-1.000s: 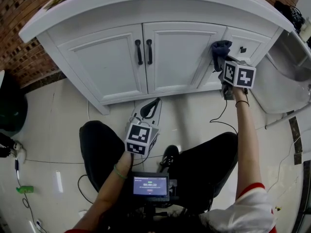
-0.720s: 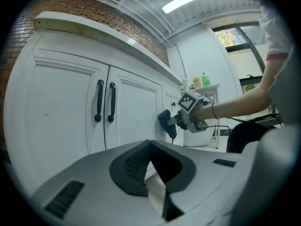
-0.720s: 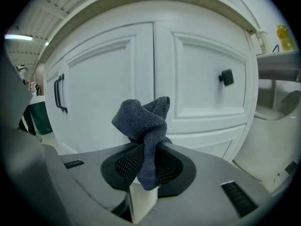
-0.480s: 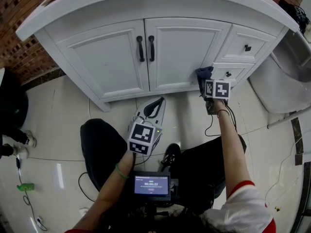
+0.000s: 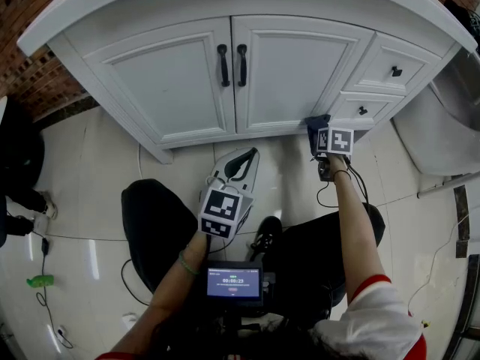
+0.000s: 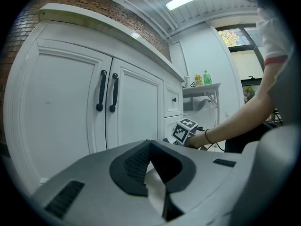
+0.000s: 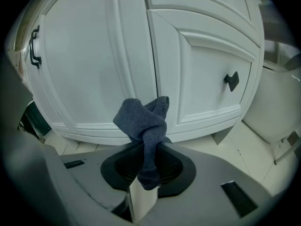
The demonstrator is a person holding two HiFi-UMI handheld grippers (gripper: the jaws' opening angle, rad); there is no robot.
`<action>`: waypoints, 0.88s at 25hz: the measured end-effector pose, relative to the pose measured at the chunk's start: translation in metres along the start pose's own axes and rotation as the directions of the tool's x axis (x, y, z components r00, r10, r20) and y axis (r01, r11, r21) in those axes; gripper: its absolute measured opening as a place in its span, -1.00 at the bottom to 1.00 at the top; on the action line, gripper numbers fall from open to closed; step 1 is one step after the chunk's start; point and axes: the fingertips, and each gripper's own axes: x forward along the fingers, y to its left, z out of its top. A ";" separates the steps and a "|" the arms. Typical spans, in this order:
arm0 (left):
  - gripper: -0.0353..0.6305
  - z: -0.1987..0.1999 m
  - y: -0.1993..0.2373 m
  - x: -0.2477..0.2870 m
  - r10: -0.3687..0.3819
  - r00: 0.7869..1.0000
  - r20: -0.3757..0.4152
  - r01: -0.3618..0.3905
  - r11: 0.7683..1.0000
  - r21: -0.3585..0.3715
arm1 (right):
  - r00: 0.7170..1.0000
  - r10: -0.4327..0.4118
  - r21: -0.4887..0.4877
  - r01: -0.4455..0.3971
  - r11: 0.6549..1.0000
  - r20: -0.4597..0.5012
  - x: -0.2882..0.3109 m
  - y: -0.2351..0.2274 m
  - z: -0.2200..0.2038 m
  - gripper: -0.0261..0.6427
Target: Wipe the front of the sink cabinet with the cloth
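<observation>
At the lower edge of the white panelled sink cabinet (image 5: 289, 73), beside its lower drawer, the right gripper (image 7: 146, 161) pinched a bunched dark blue cloth (image 7: 142, 121); whether the cloth touched the cabinet front could not be told. The left gripper (image 6: 151, 147) hung over the pale tiled floor (image 5: 97, 171), jaws pressed together on nothing. Digits on a small screen (image 5: 233, 283) were too small to read.

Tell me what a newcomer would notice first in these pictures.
First the white sink cabinet that fills the top of the head view, with two black handles at its middle. Then the dark grey-blue cloth, clamped in the right gripper near the cabinet's lower edge; the left gripper hangs shut and empty before the doors.
</observation>
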 end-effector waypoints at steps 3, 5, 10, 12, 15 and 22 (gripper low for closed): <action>-0.83 -0.001 0.002 0.001 0.001 1.000 0.003 -0.001 1.000 -0.008 | 1.000 -0.010 0.000 0.010 1.000 -0.024 0.010 -0.003 -0.008 -0.72; -0.83 -0.003 0.003 0.002 0.001 1.000 0.002 -0.001 1.000 -0.009 | 0.999 -0.015 0.003 0.015 1.000 -0.039 0.015 -0.004 -0.013 -0.72; -0.83 -0.008 0.009 0.002 0.013 1.000 -0.009 -0.013 1.000 -0.016 | 0.998 -0.018 0.026 0.020 0.999 -0.057 0.021 -0.005 -0.021 -0.72; -0.83 -0.009 0.012 0.001 0.020 1.000 -0.010 -0.020 1.000 -0.014 | 0.999 -0.008 0.040 0.010 0.999 -0.050 0.019 -0.002 -0.020 -0.72; -0.83 -0.006 0.016 -0.004 0.028 1.000 -0.005 -0.028 0.999 -0.025 | 0.999 0.014 0.036 -0.013 0.999 -0.029 0.011 0.012 -0.016 -0.72; -0.83 0.021 0.021 -0.032 0.044 0.998 0.050 -0.040 0.997 -0.073 | 0.989 0.131 -0.004 -0.131 0.991 0.066 -0.037 0.080 -0.009 -0.72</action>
